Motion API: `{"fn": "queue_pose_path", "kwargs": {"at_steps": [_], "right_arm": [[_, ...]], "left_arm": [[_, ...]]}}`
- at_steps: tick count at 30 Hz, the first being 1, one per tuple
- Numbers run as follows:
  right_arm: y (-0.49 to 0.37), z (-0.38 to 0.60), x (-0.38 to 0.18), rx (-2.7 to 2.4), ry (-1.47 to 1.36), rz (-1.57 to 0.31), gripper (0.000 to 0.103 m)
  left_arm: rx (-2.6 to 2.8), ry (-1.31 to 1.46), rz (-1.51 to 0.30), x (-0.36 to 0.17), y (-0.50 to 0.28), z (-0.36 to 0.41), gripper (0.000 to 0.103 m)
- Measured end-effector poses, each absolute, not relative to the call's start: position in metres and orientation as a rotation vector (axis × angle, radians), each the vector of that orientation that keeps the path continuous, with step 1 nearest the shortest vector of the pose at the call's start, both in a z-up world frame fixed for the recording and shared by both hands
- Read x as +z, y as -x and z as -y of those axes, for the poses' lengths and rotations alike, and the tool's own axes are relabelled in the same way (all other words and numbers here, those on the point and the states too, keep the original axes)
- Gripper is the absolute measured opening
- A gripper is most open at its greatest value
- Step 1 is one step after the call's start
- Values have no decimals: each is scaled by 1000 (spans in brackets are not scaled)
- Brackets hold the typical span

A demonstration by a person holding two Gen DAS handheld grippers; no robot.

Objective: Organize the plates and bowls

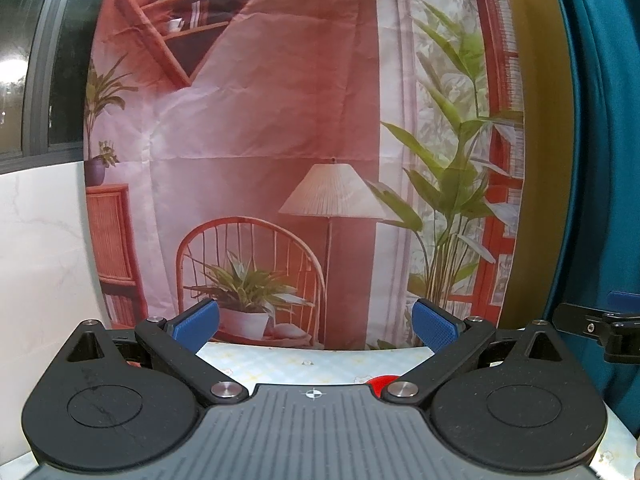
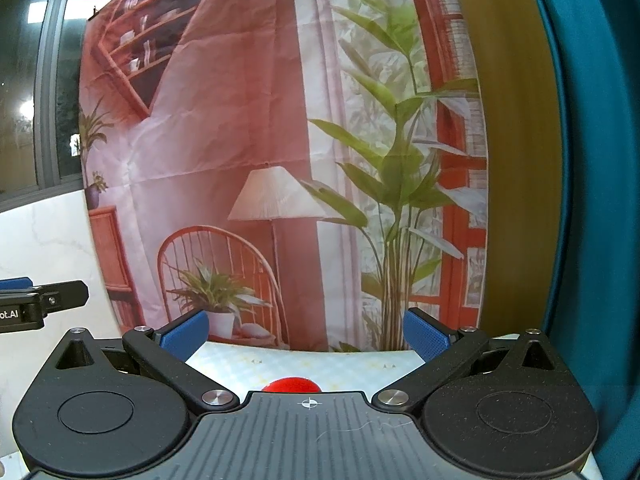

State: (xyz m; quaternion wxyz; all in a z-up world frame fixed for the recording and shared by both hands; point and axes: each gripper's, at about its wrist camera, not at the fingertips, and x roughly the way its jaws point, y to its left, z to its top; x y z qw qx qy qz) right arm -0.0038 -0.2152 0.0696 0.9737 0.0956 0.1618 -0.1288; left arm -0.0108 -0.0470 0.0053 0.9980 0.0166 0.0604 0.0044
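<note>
Left gripper jaws wide apart, nothing between. Right gripper same, spread, holding nothing. Red object low between right jaws, mostly hidden. Printed backdrop straight ahead.

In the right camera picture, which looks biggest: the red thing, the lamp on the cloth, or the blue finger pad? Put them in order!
1. Lamp, printed on the backdrop.
2 and 3. Right finger pad and red thing look about alike, so no ranking. The gripper body hides most of the red thing, and the pad is nearest the camera.
</note>
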Motion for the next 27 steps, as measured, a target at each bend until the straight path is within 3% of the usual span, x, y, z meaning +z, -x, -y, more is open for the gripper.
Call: {"fn": "queue_pose_path", "kwargs": {"at_steps": [27], "right_arm": [[8, 221, 64, -277, -218, -332, 103]], "left_arm": [[8, -36, -123, 3, 13, 46, 103]]}}
